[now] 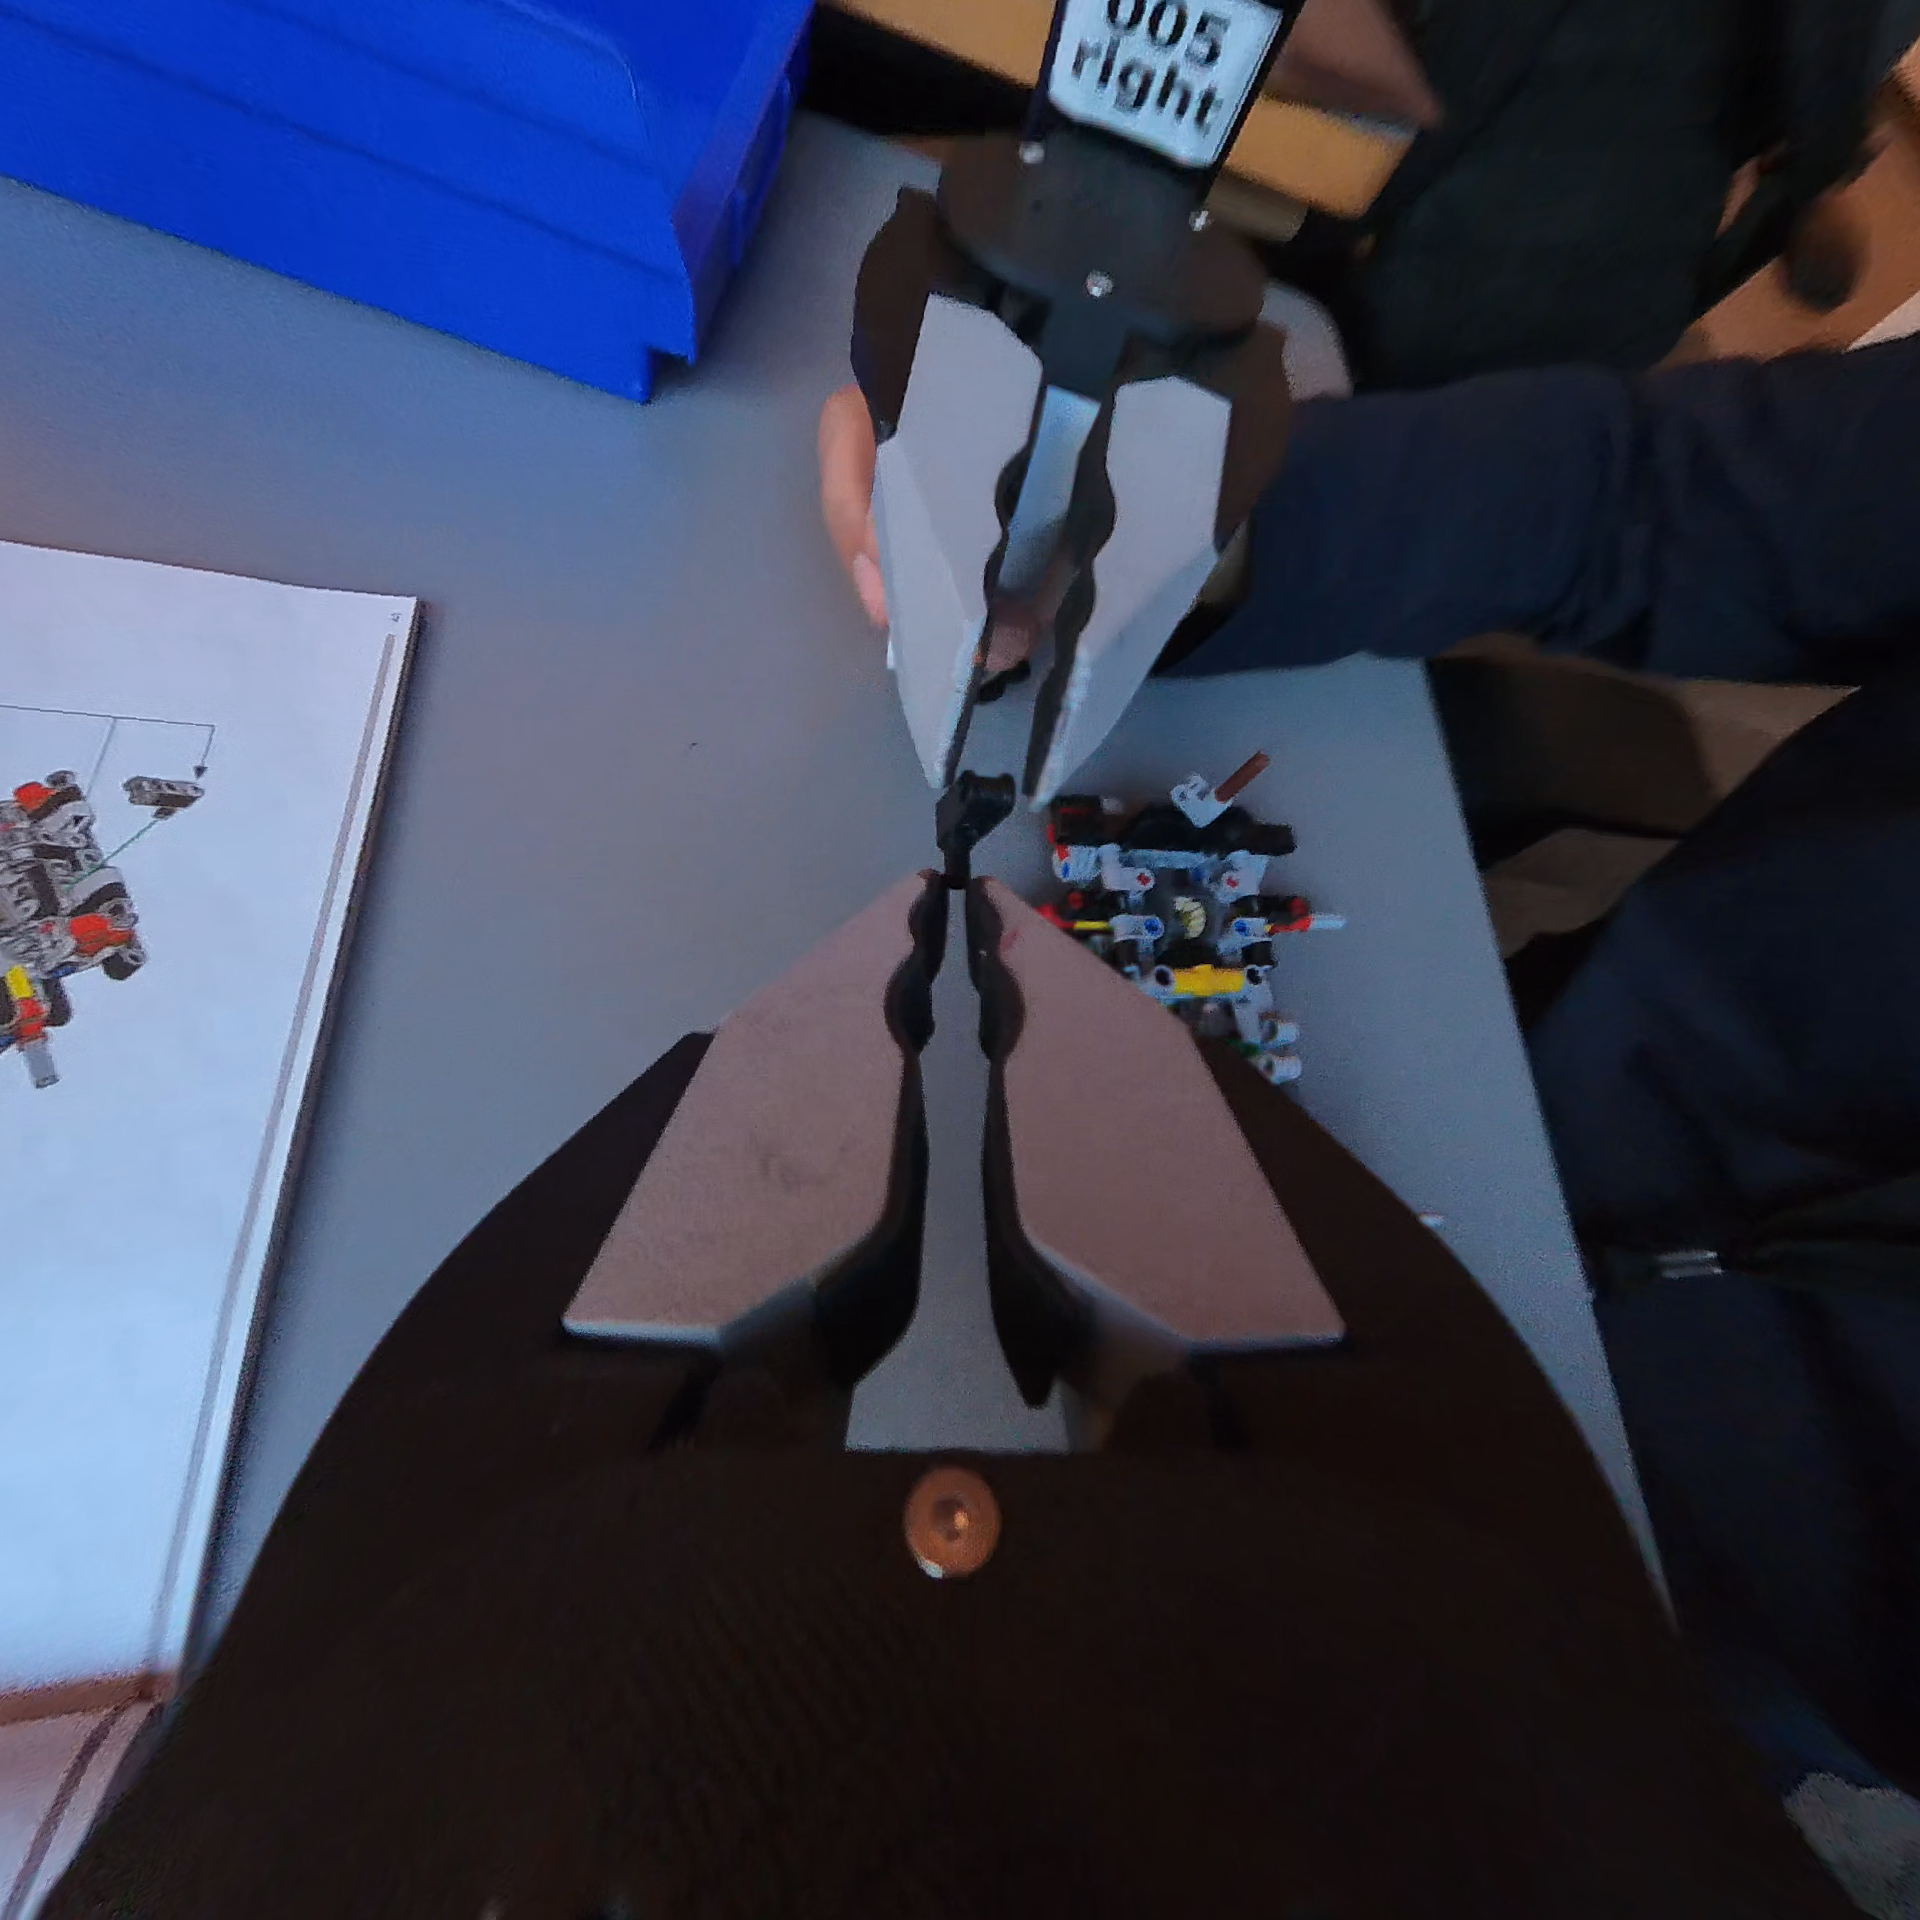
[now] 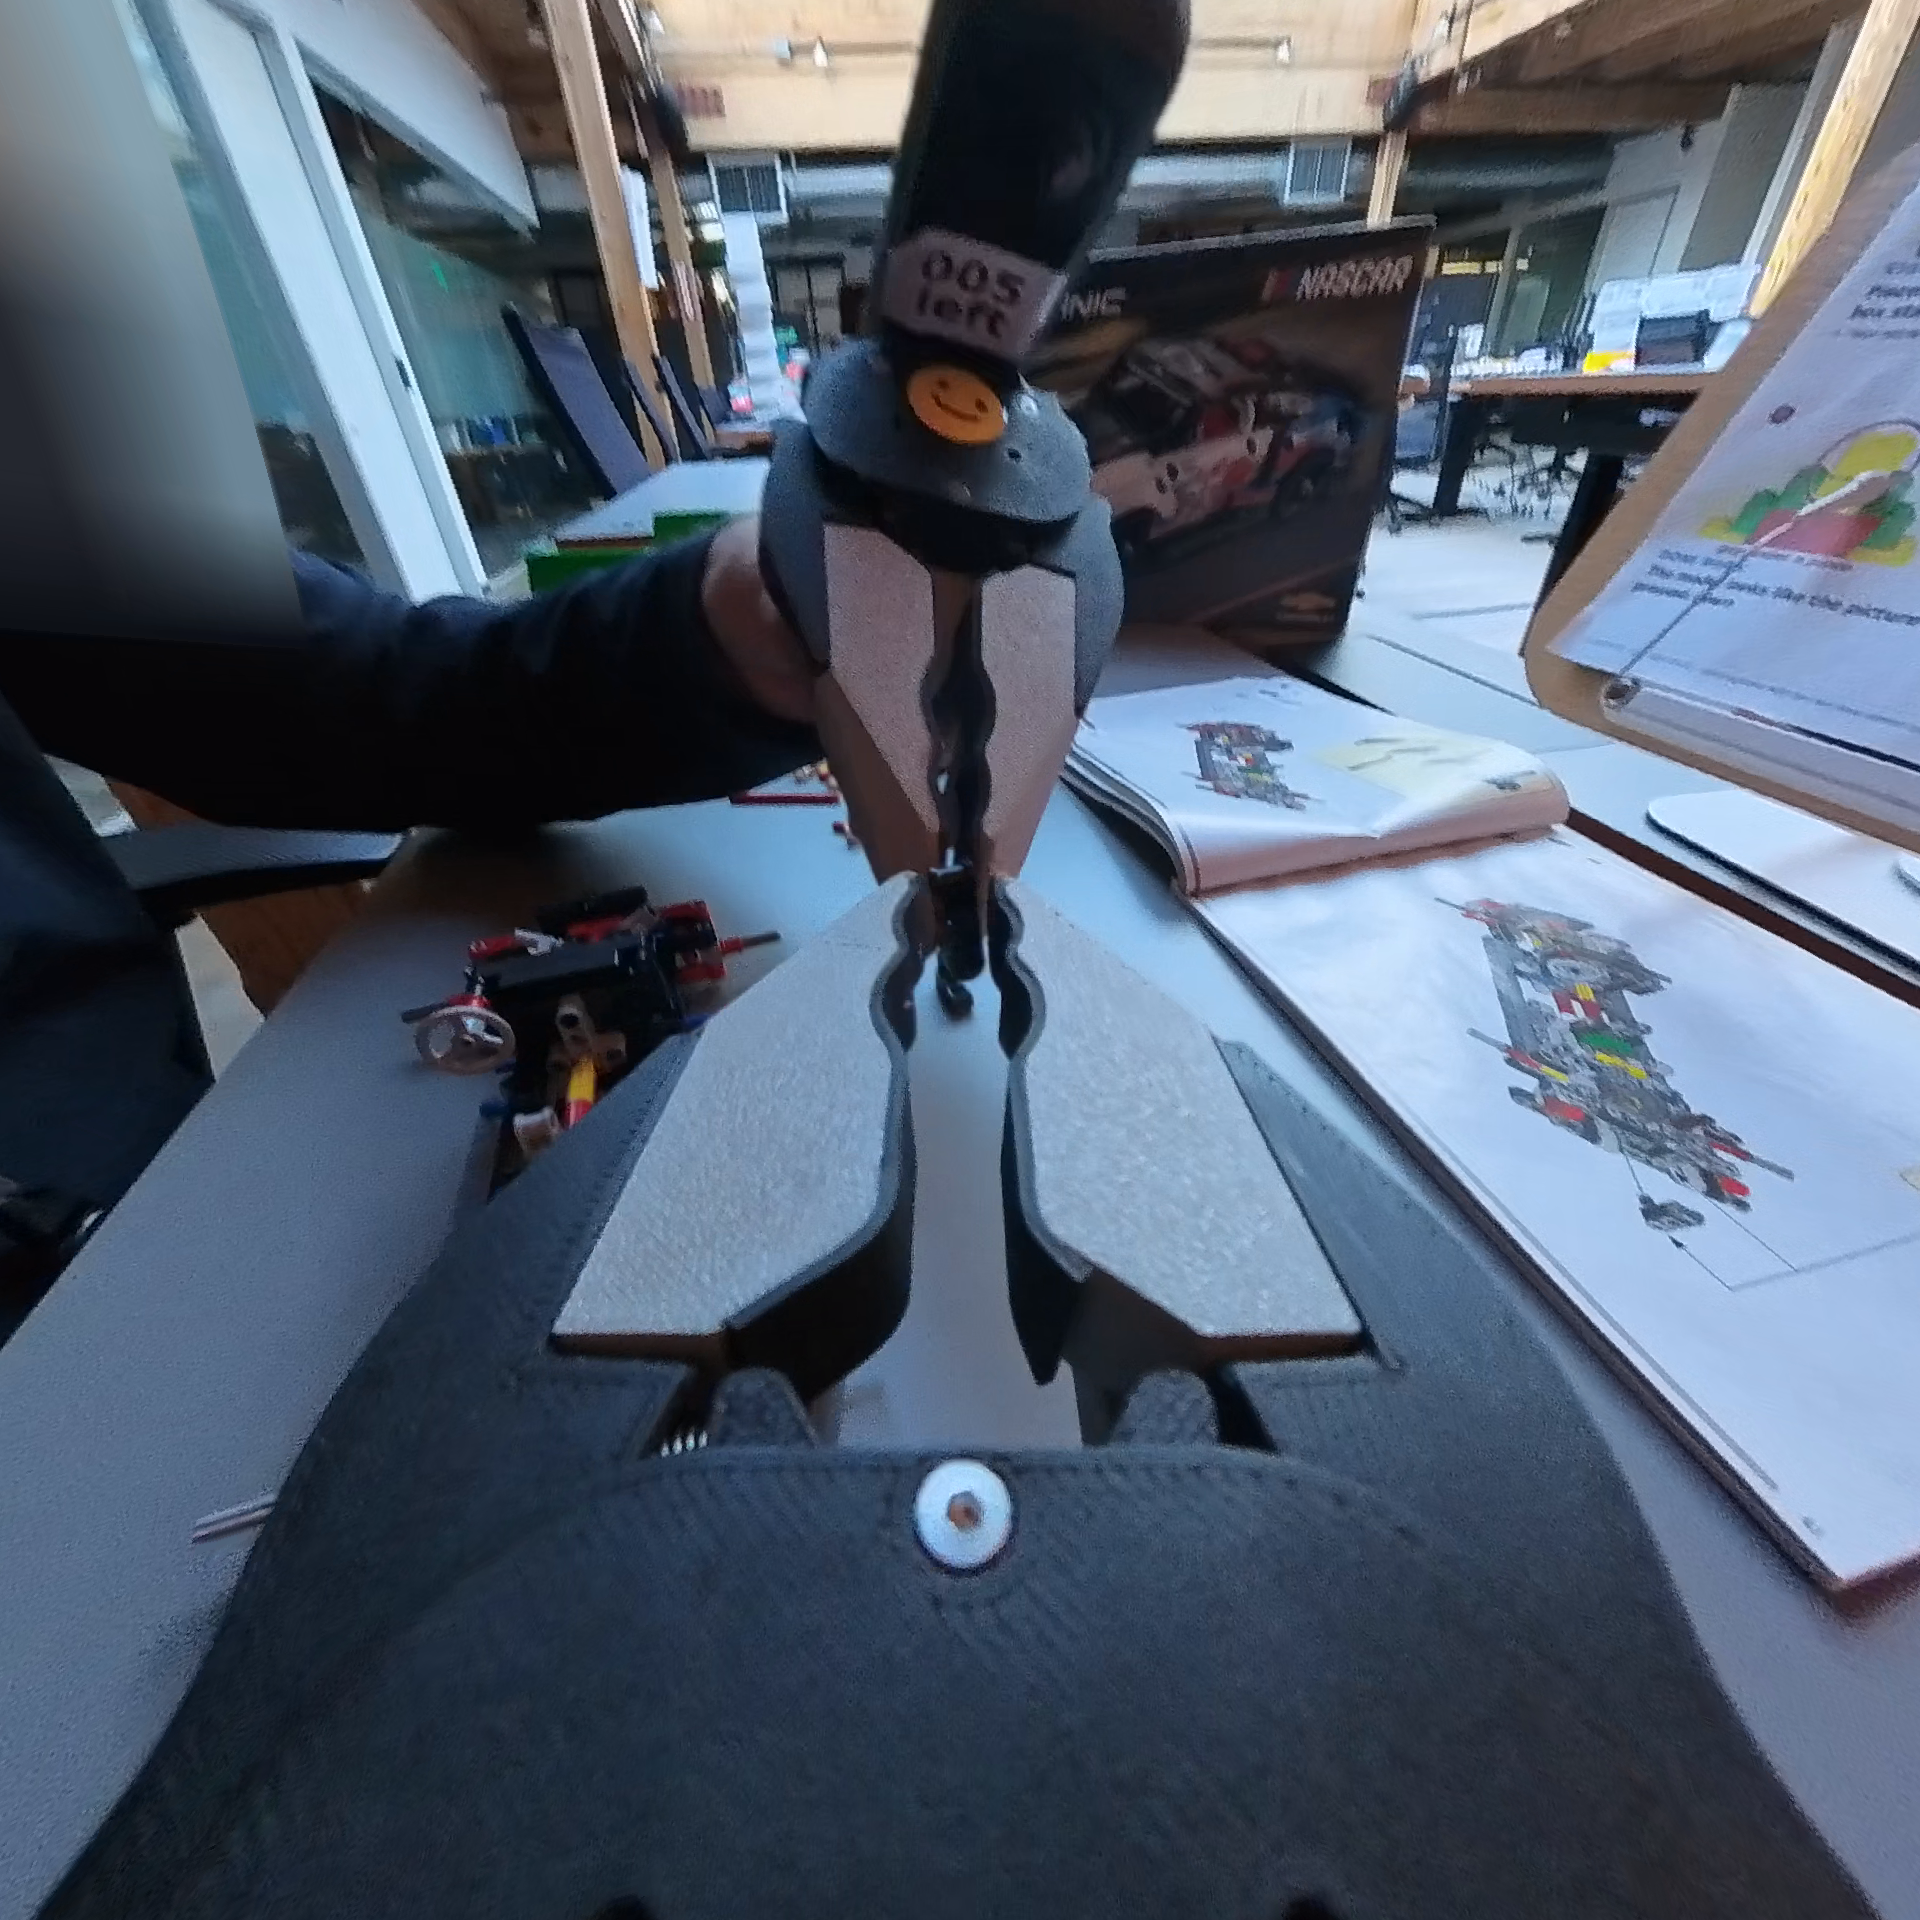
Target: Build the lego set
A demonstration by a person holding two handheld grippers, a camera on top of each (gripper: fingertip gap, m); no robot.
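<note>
Booklet (image 1: 156, 1039): open flat on the grey table (image 1: 623, 623), well to the left of the left gripper, showing a coloured drawing of a model.
Blue bins (image 1: 416, 156): stacked ahead and to the left, well apart from both tools.
Left gripper (image 1: 951, 881): narrow, pads pinched on the thin lower end of a small black piece (image 1: 971, 821), held above the table.
Small black piece: upright between the two tools, thicker head pointing away from the left gripper.
Right gripper (image 1: 987, 784): tip to tip with the left one, fingers slightly apart on either side of the piece's head, with a sliver of gap on one side and no clear press.
Toy model (image 1: 1174, 914): part-built in black, grey, red and yellow, on the table just right of the left fingertips, touched by neither tool.
Sleeve (image 1: 1558, 520): dark, behind the right gripper.
</note>
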